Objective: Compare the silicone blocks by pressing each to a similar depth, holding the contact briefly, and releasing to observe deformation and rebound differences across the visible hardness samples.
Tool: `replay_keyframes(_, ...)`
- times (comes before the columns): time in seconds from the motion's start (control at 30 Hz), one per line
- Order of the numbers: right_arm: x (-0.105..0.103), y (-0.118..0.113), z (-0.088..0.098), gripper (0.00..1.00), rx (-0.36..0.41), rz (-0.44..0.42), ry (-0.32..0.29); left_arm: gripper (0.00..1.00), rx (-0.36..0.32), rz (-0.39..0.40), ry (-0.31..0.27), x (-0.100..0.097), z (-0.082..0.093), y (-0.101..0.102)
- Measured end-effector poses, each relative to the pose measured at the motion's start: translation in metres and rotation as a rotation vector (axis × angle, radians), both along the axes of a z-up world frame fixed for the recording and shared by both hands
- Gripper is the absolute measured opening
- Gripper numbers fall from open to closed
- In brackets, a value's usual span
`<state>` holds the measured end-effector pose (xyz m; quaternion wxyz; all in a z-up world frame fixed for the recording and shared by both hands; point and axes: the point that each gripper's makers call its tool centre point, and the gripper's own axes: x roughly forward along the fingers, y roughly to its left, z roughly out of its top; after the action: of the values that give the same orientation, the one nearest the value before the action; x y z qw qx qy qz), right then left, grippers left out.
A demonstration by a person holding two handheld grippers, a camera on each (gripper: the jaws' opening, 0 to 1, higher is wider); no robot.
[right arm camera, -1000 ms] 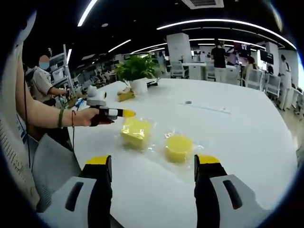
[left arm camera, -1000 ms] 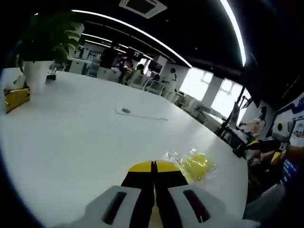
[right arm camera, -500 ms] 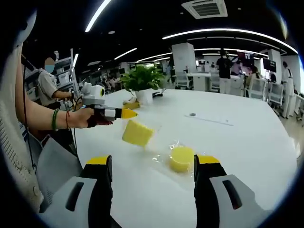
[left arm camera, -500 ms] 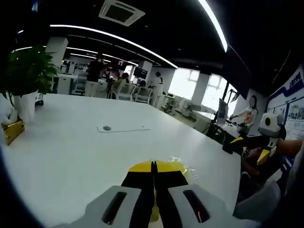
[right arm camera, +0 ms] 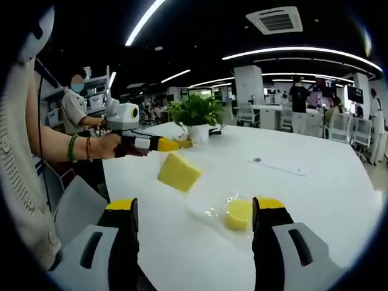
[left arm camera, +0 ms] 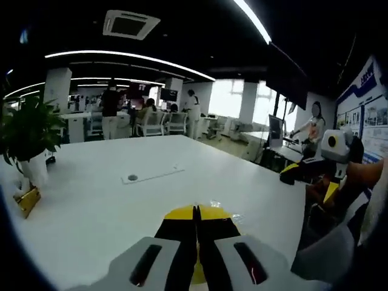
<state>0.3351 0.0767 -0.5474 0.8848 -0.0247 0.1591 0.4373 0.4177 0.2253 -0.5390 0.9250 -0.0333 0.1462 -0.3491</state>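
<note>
In the right gripper view, the right gripper [right arm camera: 195,209] stands with its yellow-tipped jaws wide apart and nothing between them, low over the white table [right arm camera: 315,188]. Just beyond them, close to the right jaw, the round yellow silicone block in its clear wrapper [right arm camera: 239,214] lies on the tabletop, as it did a second ago. Farther off, the rectangular yellow silicone block [right arm camera: 179,171] has changed most: a second ago it rested on the table beside the round one, and now it hangs in the air, tilted, near the left gripper [right arm camera: 162,144]. In the left gripper view, the left gripper [left arm camera: 196,219] has its jaws pressed together, with yellow showing just past their tips, so it probably pinches this block's wrapper. Judged from this, the sample has been lifted rather than pressed, so the comparison is still to come. A potted green plant [right arm camera: 198,116] stands beyond.
</note>
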Motion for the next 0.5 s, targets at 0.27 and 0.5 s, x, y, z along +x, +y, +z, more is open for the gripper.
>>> replay_keyframes(0.27,-0.001,0.008,0.007,0.77,-0.012,0.081,-0.025,0.0,0.01,-0.036,-0.048,-0.01,0.039,-0.006)
replay_keyframes(0.5,0.008,0.019,0.023,0.81,-0.033,0.166,-0.072,0.0,0.013,-0.096,-0.084,-0.015,0.061,-0.015)
